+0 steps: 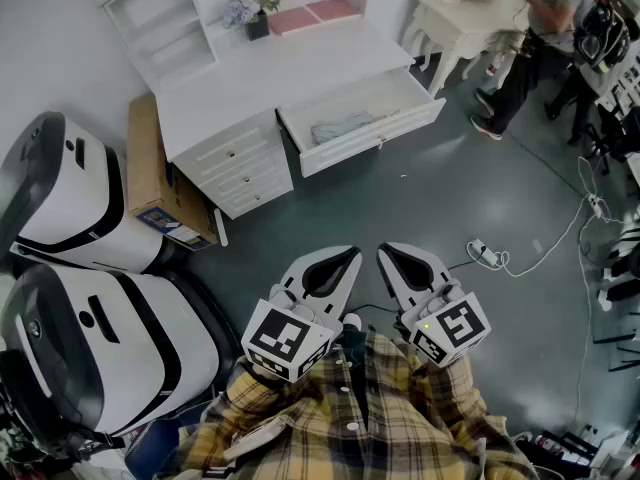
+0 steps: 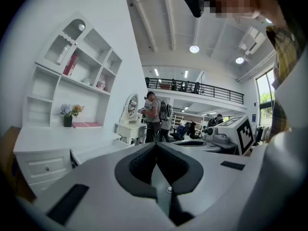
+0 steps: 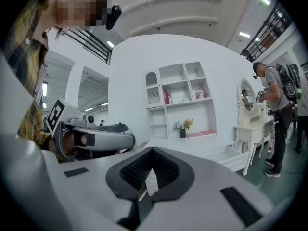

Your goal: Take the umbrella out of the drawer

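Observation:
The white desk stands ahead across the floor with its wide drawer pulled out. A grey-blue folded umbrella lies inside it toward the left. My left gripper and right gripper are held side by side close to my body, well short of the drawer, both pointing at it. In the left gripper view the jaws meet at the tips with nothing between them. The right gripper looks the same, shut and empty. The open drawer shows in the right gripper view, but the umbrella is hidden there.
A cardboard box leans beside the desk's small drawers. Two large white-and-black pods fill the left side. A person stands at a white vanity table at the upper right. A power strip and cables lie on the floor to the right.

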Motion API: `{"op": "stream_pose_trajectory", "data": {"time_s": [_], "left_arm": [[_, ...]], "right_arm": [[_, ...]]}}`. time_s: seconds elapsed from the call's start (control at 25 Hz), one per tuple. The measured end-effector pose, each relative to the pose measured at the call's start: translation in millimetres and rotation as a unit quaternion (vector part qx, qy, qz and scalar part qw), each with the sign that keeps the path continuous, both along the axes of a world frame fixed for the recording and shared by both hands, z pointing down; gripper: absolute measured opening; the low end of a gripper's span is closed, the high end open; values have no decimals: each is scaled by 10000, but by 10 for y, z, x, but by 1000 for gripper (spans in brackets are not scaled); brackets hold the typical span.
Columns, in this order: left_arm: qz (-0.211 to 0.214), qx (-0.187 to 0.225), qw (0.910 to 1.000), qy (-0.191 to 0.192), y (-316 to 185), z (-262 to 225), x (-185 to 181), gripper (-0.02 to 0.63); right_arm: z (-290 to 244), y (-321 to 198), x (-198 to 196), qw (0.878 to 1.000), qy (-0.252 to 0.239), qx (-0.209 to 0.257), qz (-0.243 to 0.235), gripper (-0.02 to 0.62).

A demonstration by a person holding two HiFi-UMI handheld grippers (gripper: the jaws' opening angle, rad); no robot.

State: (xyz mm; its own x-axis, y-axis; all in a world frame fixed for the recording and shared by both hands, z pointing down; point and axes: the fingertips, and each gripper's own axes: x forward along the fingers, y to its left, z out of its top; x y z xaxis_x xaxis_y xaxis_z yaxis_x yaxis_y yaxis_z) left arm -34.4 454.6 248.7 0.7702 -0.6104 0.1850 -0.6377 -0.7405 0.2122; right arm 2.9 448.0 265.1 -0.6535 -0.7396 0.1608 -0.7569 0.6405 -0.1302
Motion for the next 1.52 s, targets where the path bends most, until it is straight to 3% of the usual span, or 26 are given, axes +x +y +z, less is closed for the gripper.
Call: {"op": "stream_pose_trajectory", "data": {"time_s": [0.32,0.96,1.28,1.52], "left_arm": [[83,199,9998,-44,176,-61,264,21],[-199,347,9990,-203,258,-22,551,20],[-201,205,9994,-175,-68,115,527,20],[-74,129,9997,-205,-610,160,512,20]], "right_arm": [[-28,184,236,9998,-116,93,103,17],[93,275,595,9994,-354,-11,-36,17],[262,-40,565,9993,-323,-202,-20,17],[352,-546,487,9989,-287,-366,1,17]]}}
